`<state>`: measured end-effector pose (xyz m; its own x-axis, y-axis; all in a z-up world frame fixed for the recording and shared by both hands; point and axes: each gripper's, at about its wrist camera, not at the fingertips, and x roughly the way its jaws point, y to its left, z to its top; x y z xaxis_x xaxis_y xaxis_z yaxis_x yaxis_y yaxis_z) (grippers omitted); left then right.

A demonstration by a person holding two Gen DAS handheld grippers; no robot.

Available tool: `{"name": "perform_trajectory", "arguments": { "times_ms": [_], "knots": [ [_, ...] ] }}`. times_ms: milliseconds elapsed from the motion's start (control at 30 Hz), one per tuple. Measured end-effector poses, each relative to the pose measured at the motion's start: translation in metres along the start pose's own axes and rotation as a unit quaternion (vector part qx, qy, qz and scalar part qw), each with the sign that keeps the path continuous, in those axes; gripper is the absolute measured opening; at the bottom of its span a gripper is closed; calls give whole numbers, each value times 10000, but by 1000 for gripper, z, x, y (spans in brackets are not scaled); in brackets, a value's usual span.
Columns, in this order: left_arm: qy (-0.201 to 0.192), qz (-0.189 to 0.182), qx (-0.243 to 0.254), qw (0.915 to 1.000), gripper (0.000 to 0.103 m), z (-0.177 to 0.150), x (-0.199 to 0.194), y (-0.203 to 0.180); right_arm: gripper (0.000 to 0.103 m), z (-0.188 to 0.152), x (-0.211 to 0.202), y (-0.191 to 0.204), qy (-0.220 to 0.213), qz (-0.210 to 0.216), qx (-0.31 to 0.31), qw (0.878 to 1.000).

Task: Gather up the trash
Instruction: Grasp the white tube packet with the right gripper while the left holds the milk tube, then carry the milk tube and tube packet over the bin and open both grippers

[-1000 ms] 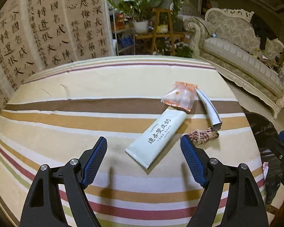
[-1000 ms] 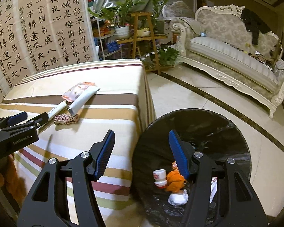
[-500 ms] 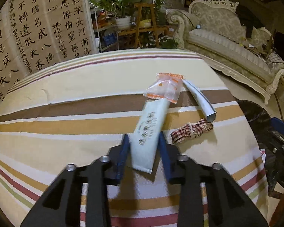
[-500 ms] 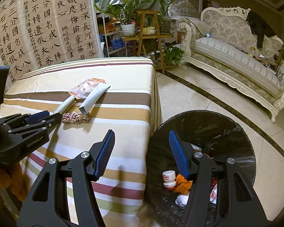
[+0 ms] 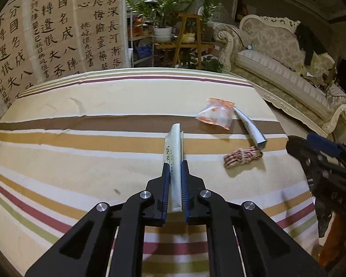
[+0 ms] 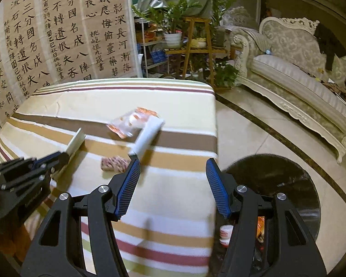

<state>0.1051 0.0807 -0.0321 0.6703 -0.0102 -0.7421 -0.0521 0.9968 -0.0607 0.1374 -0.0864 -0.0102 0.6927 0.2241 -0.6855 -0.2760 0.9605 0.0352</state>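
Left wrist: white sachet [image 5: 174, 161] edgewise between the closing jaws.

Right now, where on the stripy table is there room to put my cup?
The left half of the striped tablecloth is bare, beyond the held white packet. The right side is crowded: orange wrapper, white tube, checked ribbon bundle.

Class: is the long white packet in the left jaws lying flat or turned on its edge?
On edge: the white packet stands narrow between the closing jaws of the left gripper.
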Motion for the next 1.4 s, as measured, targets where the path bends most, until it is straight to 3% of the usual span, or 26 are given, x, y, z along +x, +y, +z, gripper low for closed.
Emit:
{"name": "perform_trajectory", "arguments": {
  "times_ms": [133, 433, 500, 567, 667, 1033, 1400],
  "knots": [
    [-45, 83, -135, 9999, 10, -1, -3, 11, 58, 15, 9, 10, -20, 67, -69, 10000],
    [-84, 224, -289, 9993, 10, -3, -5, 29, 45, 31, 47, 28, 272, 24, -188, 9994],
    [-79, 215, -294, 9993, 10, -3, -4, 28, 34, 30, 53, 29, 381, 37, -187, 9991],
    [-88, 213, -292, 9993, 10, -4, -5, 28, 32, 28, 59, 28, 501, 48, -166, 9986],
    [-112, 229, -292, 9992, 10, -4, -6, 27, 14, 26, 63, 28, 595, 70, -131, 9981],
    [-239, 72, -192, 9995, 10, -4, -15, 15, 12, 11, 34, 11, 340, 26, 25, 9994],
    [-385, -490, 254, 9977, 10, -16, -31, -48, 12, -31, -20, -39, 132, -482, 341, 9982]
  ]
}}
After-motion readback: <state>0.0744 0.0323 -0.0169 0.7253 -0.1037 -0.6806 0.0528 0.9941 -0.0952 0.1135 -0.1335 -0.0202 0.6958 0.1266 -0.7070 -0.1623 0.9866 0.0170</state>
